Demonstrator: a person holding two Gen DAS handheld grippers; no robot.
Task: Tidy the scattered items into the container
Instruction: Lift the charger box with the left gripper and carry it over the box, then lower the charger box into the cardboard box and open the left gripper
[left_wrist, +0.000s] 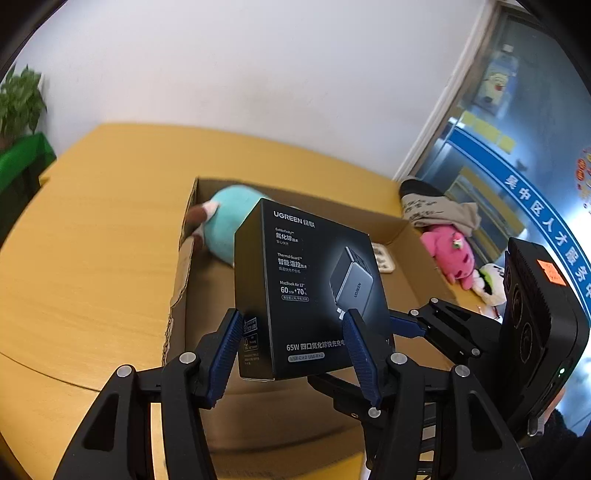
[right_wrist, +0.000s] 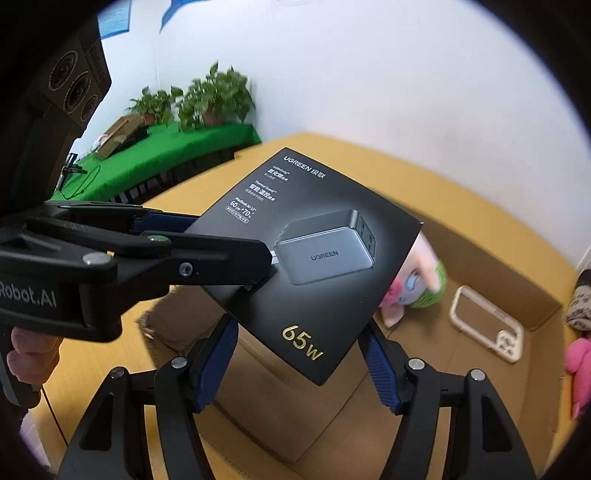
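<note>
A black UGREEN charger box (left_wrist: 314, 280) hangs in the air above the open cardboard box (left_wrist: 295, 197). My left gripper (left_wrist: 293, 354) is shut on its lower sides, blue pads pressing both faces. My right gripper (right_wrist: 299, 350) is shut on the charger box (right_wrist: 317, 266) at its near corner. In the right wrist view the left gripper (right_wrist: 236, 243) reaches in from the left onto the same box. Inside the cardboard box (right_wrist: 509, 266) lie a teal plush (left_wrist: 229, 218), a plush with green hair (right_wrist: 421, 284) and a white phone case (right_wrist: 487, 325).
On the yellow table (left_wrist: 92, 258), right of the cardboard box, lie a pink plush (left_wrist: 450, 258), a white and green plush (left_wrist: 491, 280) and a beige cloth item (left_wrist: 436, 210). A green-covered side table with potted plants (right_wrist: 214, 96) stands beyond the left edge.
</note>
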